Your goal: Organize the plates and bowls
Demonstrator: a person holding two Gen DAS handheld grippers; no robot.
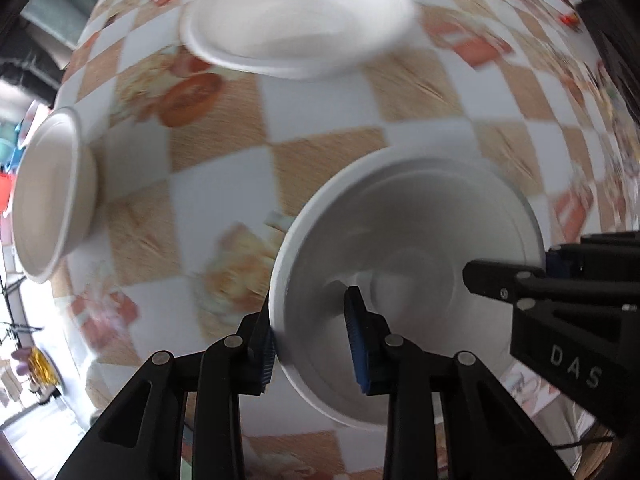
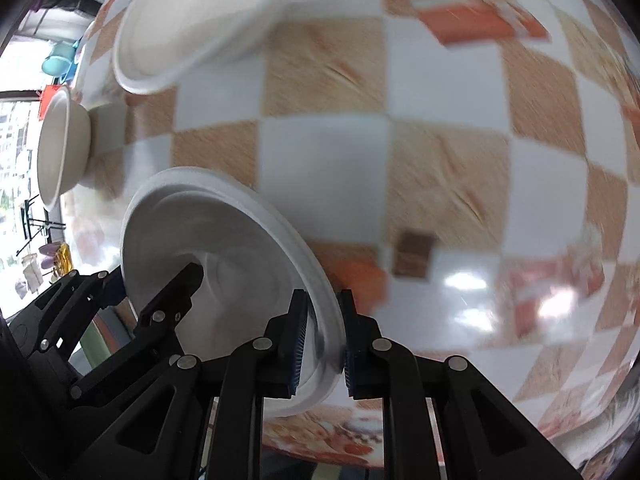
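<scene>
Both your left tongs (image 1: 310, 336) and right tongs (image 2: 323, 344) grip the near plate's (image 1: 404, 264) rim. The far plate (image 1: 296, 16) and left bowl (image 1: 48, 192) sit unstacked on the bench (image 1: 332, 156).

Beyond the near white plate (image 1: 404, 264), a broad stretch of checkered desk (image 1: 328, 112) lies bare. The left tool (image 1: 310, 340) and right tool (image 2: 324, 344) both close on that plate's rim from opposite sides, crowding it. A 2nd plate (image 1: 296, 16) blocks the far side, and a bowl (image 1: 44, 192) stands at the left edge.
</scene>
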